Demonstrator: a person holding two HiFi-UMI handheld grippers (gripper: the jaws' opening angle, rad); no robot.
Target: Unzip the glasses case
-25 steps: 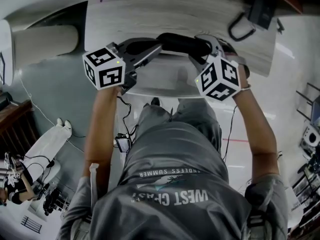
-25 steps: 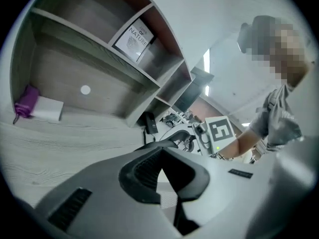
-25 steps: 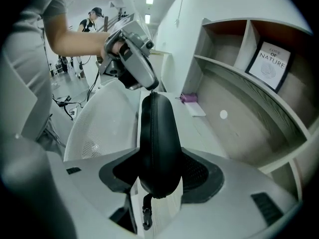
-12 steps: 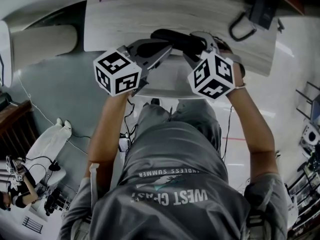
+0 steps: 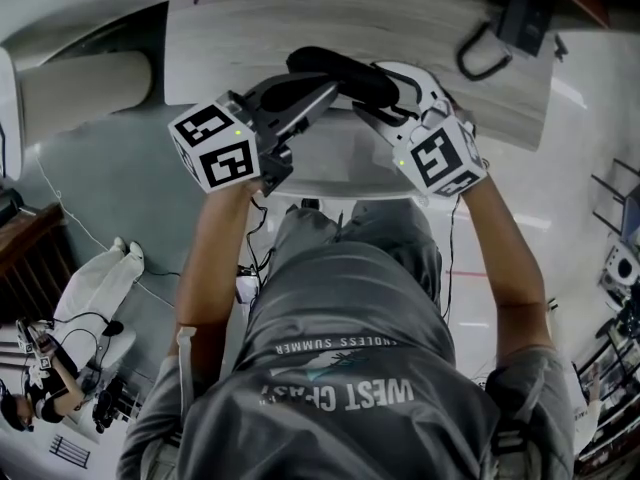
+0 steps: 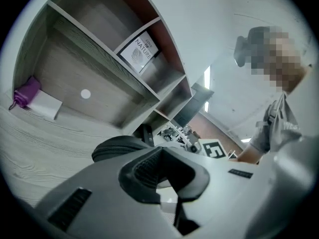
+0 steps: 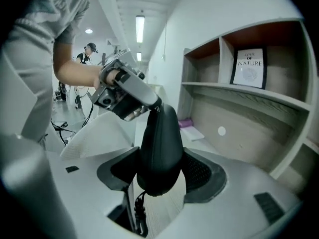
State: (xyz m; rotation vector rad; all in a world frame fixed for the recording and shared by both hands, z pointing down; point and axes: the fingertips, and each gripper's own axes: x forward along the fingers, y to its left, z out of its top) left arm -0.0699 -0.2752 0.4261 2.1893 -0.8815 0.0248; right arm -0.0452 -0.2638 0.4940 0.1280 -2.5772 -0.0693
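Lifted slightly off the desk [image 5: 250, 28], the black glasses case [image 5: 340, 73] hangs between two grippers. The right gripper [image 7: 162, 171] has just been opening its jaws, which touch the body on both sides. The left gripper [image 6: 164, 169], jaws together, nips the far end. The zip looks undone nowhere yet.

Glasses case [image 7: 159, 143]: black, matt, smooth moulded shell, looks cloth- or leatherette-covered; a stitched zip seam runs along its edge. Left gripper [image 6: 162, 156]: pale grey matt plastic body; pads [image 6: 144, 167] black, finely ribbed, rubbery-looking. Table [image 5: 400, 23]: pale wood-grain, matt. Shelf unit [image 6: 99, 59]: grey wood-grain laminate with smooth reddish-brown panels. Shirt [image 5: 350, 348]: grey cloth, creased, with printed lettering. Floor [image 5: 590, 138]: smooth, glossy.
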